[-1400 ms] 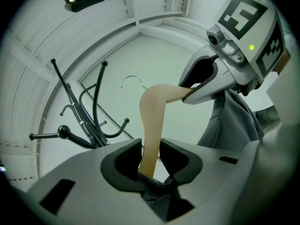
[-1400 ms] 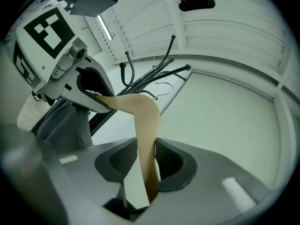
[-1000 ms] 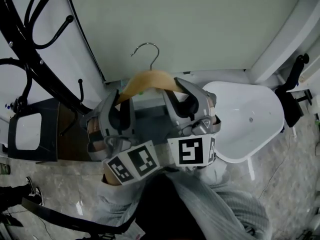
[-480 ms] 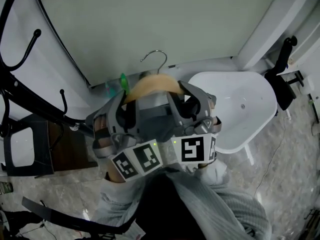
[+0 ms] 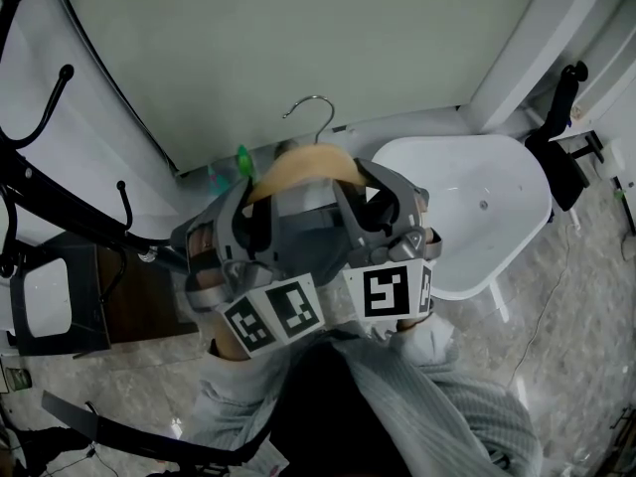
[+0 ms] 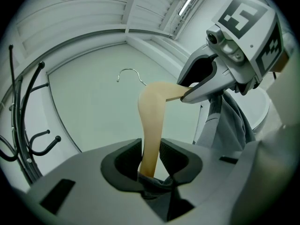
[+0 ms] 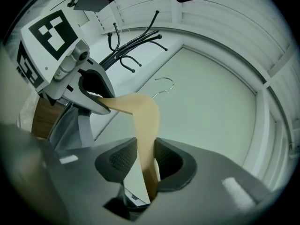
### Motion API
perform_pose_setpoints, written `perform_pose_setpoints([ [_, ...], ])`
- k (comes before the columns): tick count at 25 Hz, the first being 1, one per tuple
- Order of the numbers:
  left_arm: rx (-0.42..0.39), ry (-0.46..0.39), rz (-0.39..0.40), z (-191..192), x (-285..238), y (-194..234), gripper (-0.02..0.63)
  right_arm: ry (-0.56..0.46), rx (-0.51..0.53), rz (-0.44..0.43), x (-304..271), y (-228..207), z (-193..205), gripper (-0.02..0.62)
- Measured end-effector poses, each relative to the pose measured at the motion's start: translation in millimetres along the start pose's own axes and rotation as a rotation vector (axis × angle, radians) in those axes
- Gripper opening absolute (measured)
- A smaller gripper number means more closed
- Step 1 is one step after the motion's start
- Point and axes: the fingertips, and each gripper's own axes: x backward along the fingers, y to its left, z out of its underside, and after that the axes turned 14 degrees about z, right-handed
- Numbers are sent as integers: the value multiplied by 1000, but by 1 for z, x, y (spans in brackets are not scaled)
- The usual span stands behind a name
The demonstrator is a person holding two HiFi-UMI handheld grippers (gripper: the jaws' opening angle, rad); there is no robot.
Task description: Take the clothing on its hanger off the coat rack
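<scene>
At the far left of the head view, the black coat rack (image 5: 122, 207) stands well apart from what you are holding. Next to the right, your left gripper (image 5: 243, 229) is pinching one arm of the wooden hanger (image 5: 298, 167). Its own view shows both pads pressed against the pale wood (image 6: 151, 125), with a fold of grey clothing (image 6: 229, 125) caught at the base of the jaws. The hanger's metal hook (image 5: 313, 107) points up into free air against the pale wall, touching nothing, so the hanger is off the rack and carried between your two tools. The grey garment (image 5: 308, 222) hangs under the hanger. Your right gripper (image 5: 383, 207) is closed on the hanger's other arm, its pads tight on the wood (image 7: 145, 125). Beyond it, on the right, sits a white tub (image 5: 497, 217).
</scene>
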Motion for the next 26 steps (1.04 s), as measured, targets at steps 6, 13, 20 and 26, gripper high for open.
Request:
perform_pose_setpoints([
  [6, -1, 5, 2, 1, 3, 0, 117, -5, -1, -5, 1, 1, -2, 118],
  [13, 4, -1, -3, -1, 7, 2, 117, -12, -1, -9, 3, 0, -7, 118],
  [20, 2, 4, -9, -2, 10, 4, 117, -19, 0, -13, 3, -1, -10, 118],
  [26, -21, -19, 14, -12, 6, 0, 117, -17, 2, 13, 7, -10, -9, 118],
])
